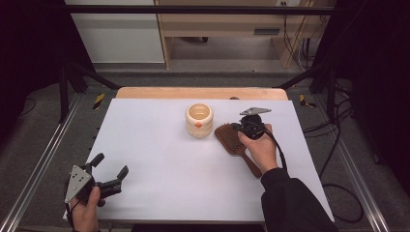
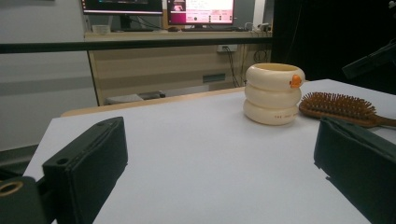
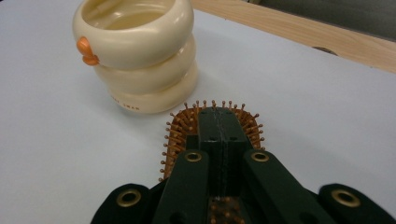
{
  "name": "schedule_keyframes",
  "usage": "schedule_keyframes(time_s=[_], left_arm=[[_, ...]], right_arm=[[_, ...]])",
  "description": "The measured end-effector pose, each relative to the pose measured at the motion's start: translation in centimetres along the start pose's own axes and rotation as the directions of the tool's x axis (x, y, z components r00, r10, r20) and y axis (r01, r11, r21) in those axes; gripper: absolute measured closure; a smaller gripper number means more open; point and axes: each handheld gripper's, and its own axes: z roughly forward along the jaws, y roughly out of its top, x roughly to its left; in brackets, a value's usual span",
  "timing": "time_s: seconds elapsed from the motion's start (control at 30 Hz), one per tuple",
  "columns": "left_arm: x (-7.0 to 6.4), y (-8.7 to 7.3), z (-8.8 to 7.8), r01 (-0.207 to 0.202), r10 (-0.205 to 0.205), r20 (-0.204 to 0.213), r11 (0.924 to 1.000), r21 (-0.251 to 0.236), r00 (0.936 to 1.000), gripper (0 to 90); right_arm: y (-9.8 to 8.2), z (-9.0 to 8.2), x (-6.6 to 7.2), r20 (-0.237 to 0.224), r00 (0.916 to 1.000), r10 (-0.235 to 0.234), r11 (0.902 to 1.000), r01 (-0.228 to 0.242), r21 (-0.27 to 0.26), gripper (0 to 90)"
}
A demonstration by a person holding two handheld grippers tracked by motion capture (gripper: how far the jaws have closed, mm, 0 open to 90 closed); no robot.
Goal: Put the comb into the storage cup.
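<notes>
**Closed gripper over the brush, cup close by**

While my right gripper (image 3: 219,123) hangs over the bristles of the hairbrush (image 1: 231,137), its jaws are pressed together with nothing between them, so I judge the main risk is a push instead of a pick: coming down like this, I would press into the bristles and shove the brush into the cream cup (image 1: 199,120) just beside its head, perhaps nudging or tipping the cup. The brush lies flat on the white tabletop (image 1: 159,164), right of centre, handle toward me. My right hand (image 1: 261,147) reaches forward over the handle, gripper pointing down and ahead. My left gripper (image 1: 110,170) rests at the near left corner, jaws wide apart, empty, aimed level across the tabletop.
</notes>
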Motion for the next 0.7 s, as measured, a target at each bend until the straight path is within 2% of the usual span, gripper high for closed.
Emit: schedule_keyframes(time_s=[0.4,0.7], left_arm=[[0.0,0.0,0.0,-0.004,0.004,-0.001,1.0,-0.001,1.0,2.7],[-0.1,0.0,0.1,-0.009,0.009,0.003,1.0,0.003,1.0,2.7]], right_arm=[[-0.5,2.8,-0.1,0.008,0.9996,0.028,0.9987,-0.028,0.042,90.0],[-0.9,3.7,-0.2,0.027,0.9996,0.001,0.998,-0.002,0.063,90.0]])
